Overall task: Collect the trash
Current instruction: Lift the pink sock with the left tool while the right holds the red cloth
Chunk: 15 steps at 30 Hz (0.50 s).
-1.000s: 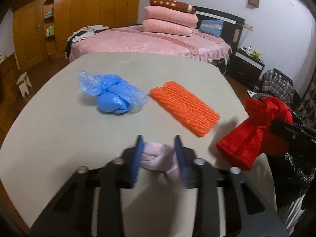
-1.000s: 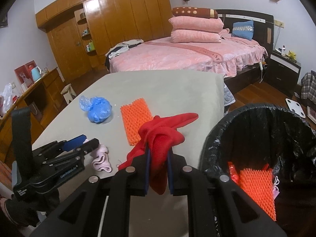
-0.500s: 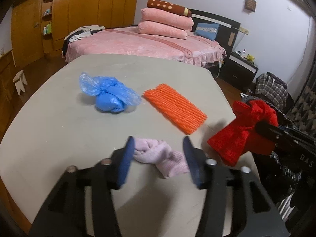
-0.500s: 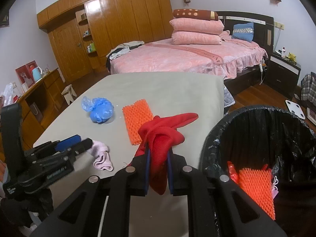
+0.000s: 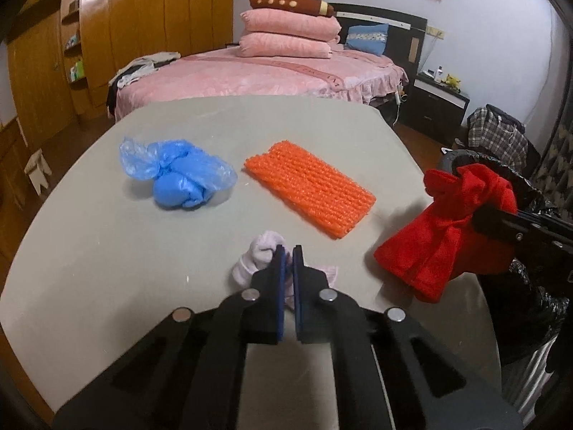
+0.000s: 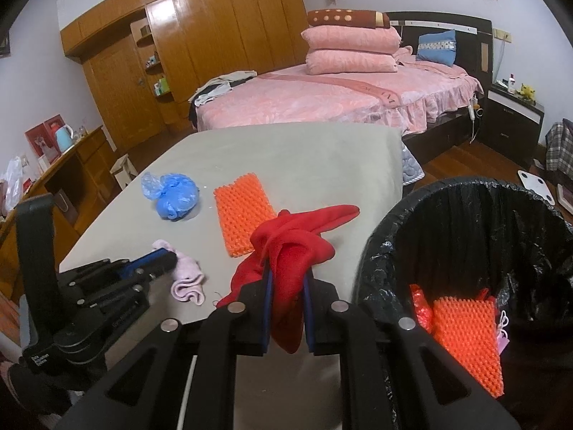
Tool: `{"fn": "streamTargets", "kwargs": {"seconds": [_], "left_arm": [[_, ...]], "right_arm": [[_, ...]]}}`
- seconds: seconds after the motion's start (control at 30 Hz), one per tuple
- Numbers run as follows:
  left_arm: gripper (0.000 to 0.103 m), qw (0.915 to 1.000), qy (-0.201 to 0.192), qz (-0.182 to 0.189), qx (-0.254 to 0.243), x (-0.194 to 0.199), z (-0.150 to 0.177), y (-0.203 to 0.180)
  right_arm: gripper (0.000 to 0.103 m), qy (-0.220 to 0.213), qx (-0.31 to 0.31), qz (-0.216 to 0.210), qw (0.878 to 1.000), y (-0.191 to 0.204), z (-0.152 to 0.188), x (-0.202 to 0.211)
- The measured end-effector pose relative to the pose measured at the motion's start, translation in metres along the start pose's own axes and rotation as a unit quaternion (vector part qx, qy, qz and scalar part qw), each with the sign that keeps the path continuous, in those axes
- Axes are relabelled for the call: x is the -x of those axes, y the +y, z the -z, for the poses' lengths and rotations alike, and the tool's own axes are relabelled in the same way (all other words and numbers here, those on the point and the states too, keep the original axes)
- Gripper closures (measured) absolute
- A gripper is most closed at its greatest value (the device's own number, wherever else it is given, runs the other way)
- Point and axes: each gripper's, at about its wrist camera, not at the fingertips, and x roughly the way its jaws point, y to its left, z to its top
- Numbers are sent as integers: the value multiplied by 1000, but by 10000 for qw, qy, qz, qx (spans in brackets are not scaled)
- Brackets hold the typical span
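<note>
Left wrist view: the left gripper (image 5: 287,251) pinches a soft pink sock (image 5: 259,256) lying crumpled on the grey surface (image 5: 107,243), near its front edge. The right gripper (image 6: 286,279) holds a red cloth (image 6: 293,247) tight; the cloth hangs down, one long end pointing toward the black trash bin (image 6: 376,251) just beside the surface. A blue bag (image 5: 179,173) and an orange mesh (image 5: 311,188) lie farther back.

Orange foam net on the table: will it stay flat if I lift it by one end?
Probably not: the orange net is thin open mesh, so it likely sags and weighs little. Its ribbed surface should grip well.
</note>
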Motion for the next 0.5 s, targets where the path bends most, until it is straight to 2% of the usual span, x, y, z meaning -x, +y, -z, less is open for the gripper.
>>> {"fn": "streamTargets", "kwargs": {"seconds": [0.3,0.5], "left_arm": [[101,9993,-346,132,13,26,-12,1],[101,9973,-702,230,-9,49,-33,-3]], "right_arm": [[88,-140,-2,-9,9999,0,-6,9],[88,-418,21,-60,9991,2,-21,27]]}}
